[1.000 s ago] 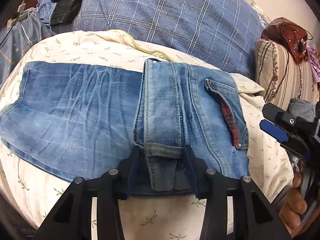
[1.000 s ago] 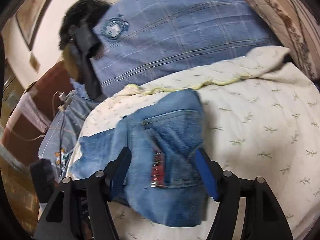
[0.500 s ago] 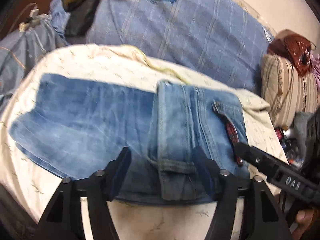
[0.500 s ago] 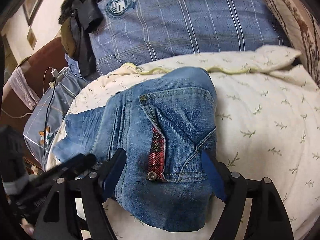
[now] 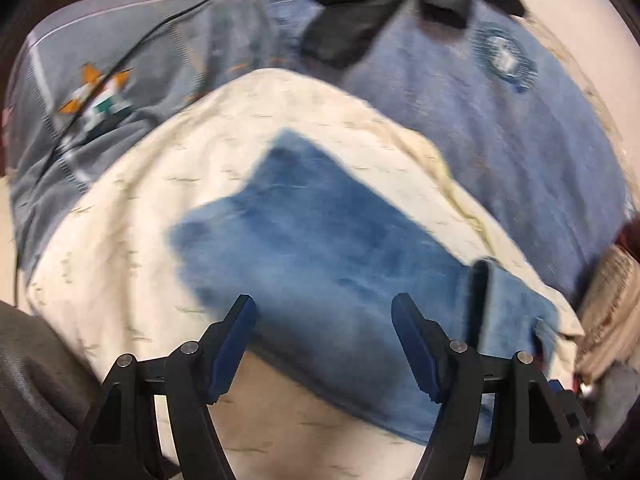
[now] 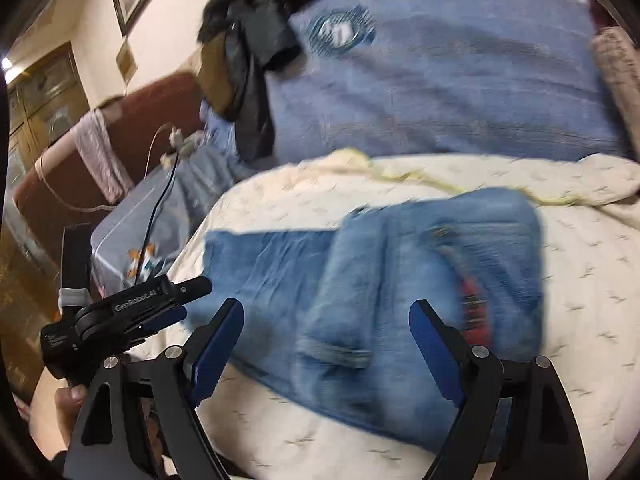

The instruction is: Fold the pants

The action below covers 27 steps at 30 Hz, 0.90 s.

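Blue jeans (image 5: 340, 256) lie flat on a cream leaf-print cover (image 5: 132, 216), with the leg ends folded over onto the waist part (image 6: 432, 280) at the right; a pocket with red plaid trim (image 6: 472, 300) faces up. My left gripper (image 5: 324, 340) is open and empty just above the near edge of the single-layer part. My right gripper (image 6: 326, 344) is open and empty above the near edge of the folded part. The left gripper (image 6: 160, 296) also shows in the right wrist view, at the jeans' left end. Both views are blurred.
A blue plaid blanket (image 6: 460, 88) lies behind the cover. Dark clothes (image 6: 252, 52) hang at its left end. A cable (image 6: 160, 208) runs over grey-blue bedding (image 5: 100, 92) at the left. A striped pillow (image 5: 608, 312) sits at the right.
My left gripper let go of the folded leg ends, opened, and swung left to the single-layer part. My right gripper pulled back slightly and stays open.
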Motion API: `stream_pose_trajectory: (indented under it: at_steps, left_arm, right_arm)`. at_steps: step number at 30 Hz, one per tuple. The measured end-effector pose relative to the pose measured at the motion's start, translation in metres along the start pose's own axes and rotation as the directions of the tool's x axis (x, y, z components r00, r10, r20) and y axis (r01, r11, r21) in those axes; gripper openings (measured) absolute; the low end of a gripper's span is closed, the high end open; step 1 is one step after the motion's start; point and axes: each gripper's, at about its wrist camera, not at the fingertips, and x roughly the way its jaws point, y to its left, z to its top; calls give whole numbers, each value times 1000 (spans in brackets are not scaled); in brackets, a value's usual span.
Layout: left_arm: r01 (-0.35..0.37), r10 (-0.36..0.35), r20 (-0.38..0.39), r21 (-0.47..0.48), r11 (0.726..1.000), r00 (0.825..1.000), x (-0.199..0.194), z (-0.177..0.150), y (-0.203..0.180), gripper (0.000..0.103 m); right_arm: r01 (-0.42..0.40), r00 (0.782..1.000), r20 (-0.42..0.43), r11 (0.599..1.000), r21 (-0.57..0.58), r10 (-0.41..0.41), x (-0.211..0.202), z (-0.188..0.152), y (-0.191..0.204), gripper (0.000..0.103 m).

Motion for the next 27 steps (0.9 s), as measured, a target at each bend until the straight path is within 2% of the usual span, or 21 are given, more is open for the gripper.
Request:
stream_pose_trajectory:
  at_steps: [2,5,8,13,14,15,16,18,20,22,23,27]
  left_arm:
    - [0,0,-4,-75,997,1000,-1,4,20,69]
    - [-57,58,1,-163,985,998,4,10,40,69]
    - [-58,39,-86,-240,969,996,28,11,55,64]
    - [-44,35,-37,-279,959,999,41,29,53,63]
    - [-49,39,-42,-295,954,998,45,32,56,57]
    - [-64,53,-42,-302,951,998,48,33,58,38]
    - [-75,67,-38,-292,953,997,47,34,56,28]
    - [-66,67,-4,-273,960,998,40,34,50,22]
    - [-71,78,18,-243,967,997,37,31,42,24]
    - [-97,98,-8,-226,969,995,42,25,39,44]
    - [-99,90,-48,-239,966,995,50,21,41,52]
    - [-91,85,-34,-236,968,996,43,13,38,50]
  right_arm:
    - [-34,998,-50,999,5,34,14,-2,10,86]
    - [-48,996,-78,999,1,48,26,-11,18,86]
    - [-52,994,-95,999,7,53,32,-18,17,86]
    - [-75,992,-97,996,45,79,32,-20,7,86]
    - [-79,992,-98,995,55,84,32,-20,5,86]
    - [-84,991,-100,994,67,90,32,-20,2,86]
    - [-89,990,-102,993,75,96,32,-19,-1,86]
    - [-92,990,-97,992,88,101,30,-19,-5,86]
    - [-101,990,-92,989,105,111,28,-19,-10,86]
    - [-112,988,-91,986,124,124,27,-17,-14,86]
    - [-120,987,-90,984,132,132,27,-17,-15,86]
    - [-127,987,-80,983,135,139,22,-14,-16,86]
